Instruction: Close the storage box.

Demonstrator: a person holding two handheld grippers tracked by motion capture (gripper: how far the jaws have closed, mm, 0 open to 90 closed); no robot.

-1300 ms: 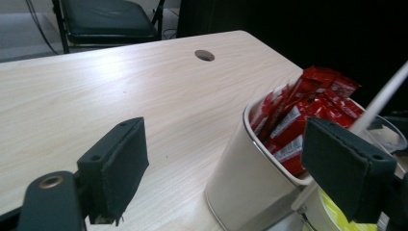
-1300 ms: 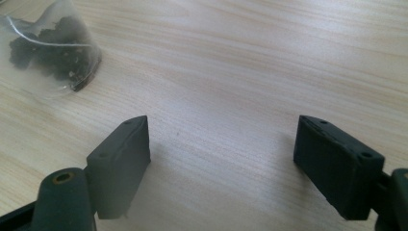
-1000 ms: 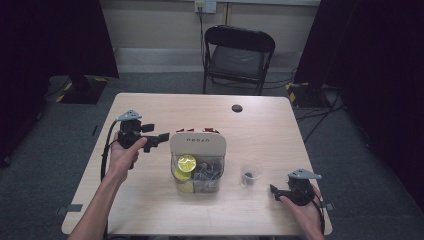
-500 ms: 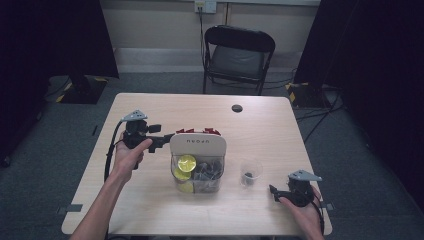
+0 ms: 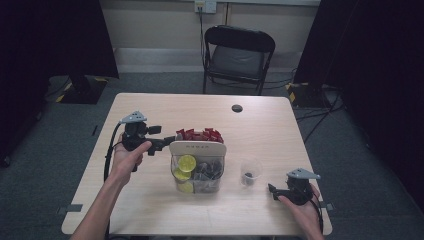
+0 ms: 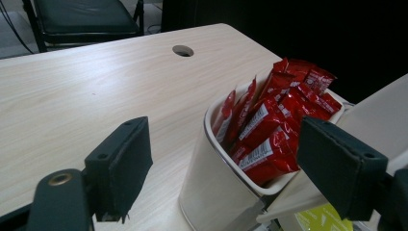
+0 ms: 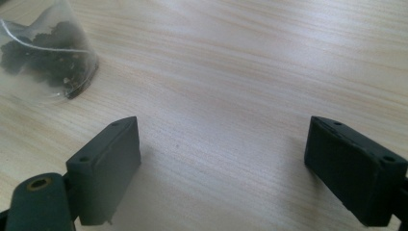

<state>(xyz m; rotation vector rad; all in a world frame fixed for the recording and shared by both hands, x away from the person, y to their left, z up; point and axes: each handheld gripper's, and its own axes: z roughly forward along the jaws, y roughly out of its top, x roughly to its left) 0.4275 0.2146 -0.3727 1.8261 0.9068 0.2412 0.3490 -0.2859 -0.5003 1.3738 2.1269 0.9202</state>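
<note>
- Left gripper point(image 6: 226, 168) fingers spread wide, empty, straddling the white cup's rim at frame centre.
- Red sachets point(image 6: 274, 120) upright in white cup point(image 6: 211, 192), just ahead, leaning upper right.
- Right gripper point(image 7: 221, 168) fingers just been opening, empty; tea bag point(image 7: 45, 57) upper left, farther from the sachets.
</note>
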